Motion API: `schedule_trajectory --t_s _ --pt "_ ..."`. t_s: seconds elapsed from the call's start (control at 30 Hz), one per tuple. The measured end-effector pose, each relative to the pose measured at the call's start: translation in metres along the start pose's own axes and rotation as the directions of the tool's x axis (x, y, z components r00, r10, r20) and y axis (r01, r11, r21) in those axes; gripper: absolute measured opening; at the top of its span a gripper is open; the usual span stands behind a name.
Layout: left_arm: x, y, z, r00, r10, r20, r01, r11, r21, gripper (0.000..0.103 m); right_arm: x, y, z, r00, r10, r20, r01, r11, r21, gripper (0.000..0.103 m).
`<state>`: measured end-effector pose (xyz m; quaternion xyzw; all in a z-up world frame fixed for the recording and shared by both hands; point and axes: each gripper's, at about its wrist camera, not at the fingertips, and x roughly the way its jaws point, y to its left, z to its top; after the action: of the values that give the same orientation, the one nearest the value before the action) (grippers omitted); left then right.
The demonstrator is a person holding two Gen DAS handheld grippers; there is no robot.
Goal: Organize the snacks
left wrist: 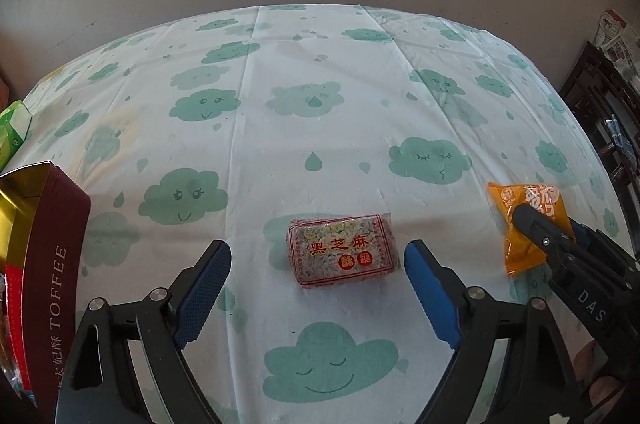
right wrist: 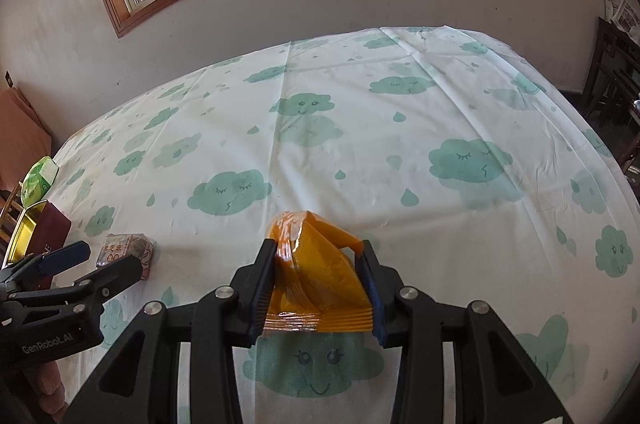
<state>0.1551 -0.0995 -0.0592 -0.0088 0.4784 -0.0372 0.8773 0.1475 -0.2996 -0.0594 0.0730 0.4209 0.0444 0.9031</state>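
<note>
The right tool point(right wrist: 318, 284) is clenched on an orange snack packet point(right wrist: 316, 264), crumpled between its pads and lifted just above the counter point(right wrist: 440, 104); only the right wrist view shows this squeeze. The left tool point(left wrist: 318, 276) is released, jaws wide, with a red sesame snack pack point(left wrist: 342, 252) lying flat on the counter just ahead between them. At left stands a maroon toffee tin point(left wrist: 52, 264), its gold inside visible, with a green box point(left wrist: 14, 132) farther back
</note>
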Motion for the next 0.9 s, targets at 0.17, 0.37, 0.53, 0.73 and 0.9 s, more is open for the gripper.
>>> schedule_trajectory --t_s 0.17,0.37,0.53,0.73,0.9 --pt "0.007 0.002 0.000 1.000 -0.009 0.002 0.009 1.000 -0.021 0.076 0.000 0.000 0.000 1.000 0.000 0.000 0.000 1.000 0.000 0.040" --pt "0.004 -0.002 -0.001 0.999 -0.025 0.022 0.025 1.000 0.014 0.047 0.000 0.000 0.000 1.000 0.000 0.000 0.000 1.000 0.000 0.041" --pt "0.001 0.004 -0.002 0.999 -0.046 0.019 0.046 0.999 -0.001 0.045 0.000 0.001 0.000 1.000 -0.007 -0.001 0.007 1.000 -0.006 0.041" --pt "-0.007 0.013 -0.009 0.998 -0.056 0.011 0.057 0.998 -0.026 0.045 0.001 0.004 0.000 1.000 -0.031 -0.004 0.031 0.999 -0.025 0.042" --pt "-0.023 0.018 -0.020 0.999 -0.045 0.027 0.045 0.999 -0.017 0.045 0.001 0.004 0.000 0.999 -0.032 -0.004 0.032 0.999 -0.026 0.042"
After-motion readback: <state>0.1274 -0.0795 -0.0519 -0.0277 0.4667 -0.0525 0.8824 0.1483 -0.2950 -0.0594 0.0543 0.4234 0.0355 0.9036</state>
